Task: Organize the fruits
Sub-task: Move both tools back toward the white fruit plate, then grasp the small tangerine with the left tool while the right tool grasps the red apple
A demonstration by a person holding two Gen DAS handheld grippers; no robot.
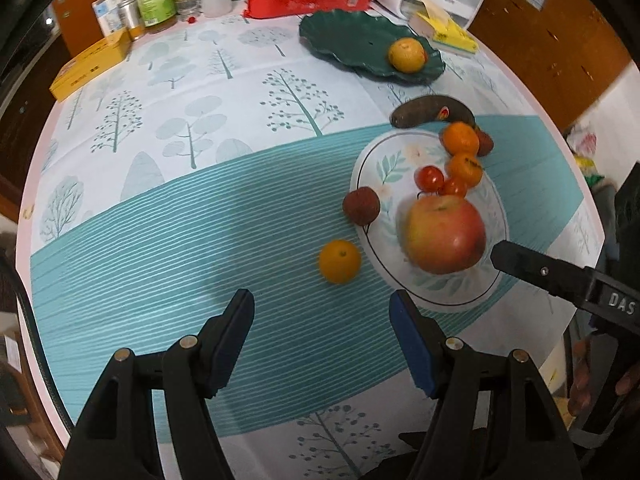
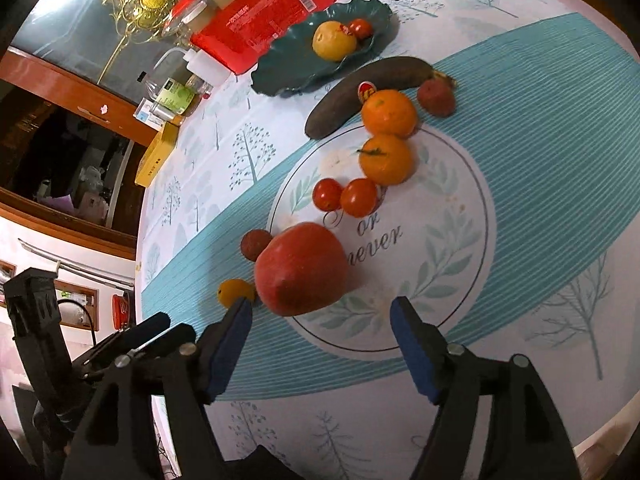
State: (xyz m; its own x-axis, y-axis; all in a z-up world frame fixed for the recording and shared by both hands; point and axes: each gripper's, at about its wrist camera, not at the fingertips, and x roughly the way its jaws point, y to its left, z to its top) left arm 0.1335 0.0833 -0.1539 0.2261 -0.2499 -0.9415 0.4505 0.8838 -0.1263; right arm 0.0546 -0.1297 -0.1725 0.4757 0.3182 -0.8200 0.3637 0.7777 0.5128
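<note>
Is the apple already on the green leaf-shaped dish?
No. The apple lies on the tablecloth's printed white circle, while the green dish further back holds a yellow fruit.

Soft, even indoor light, faint shadows, heavy fisheye bending and dark vignette at edges, slight motion blur.

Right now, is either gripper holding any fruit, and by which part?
Nothing is held. The left gripper and right gripper are both open and empty; the apple lies free.
</note>
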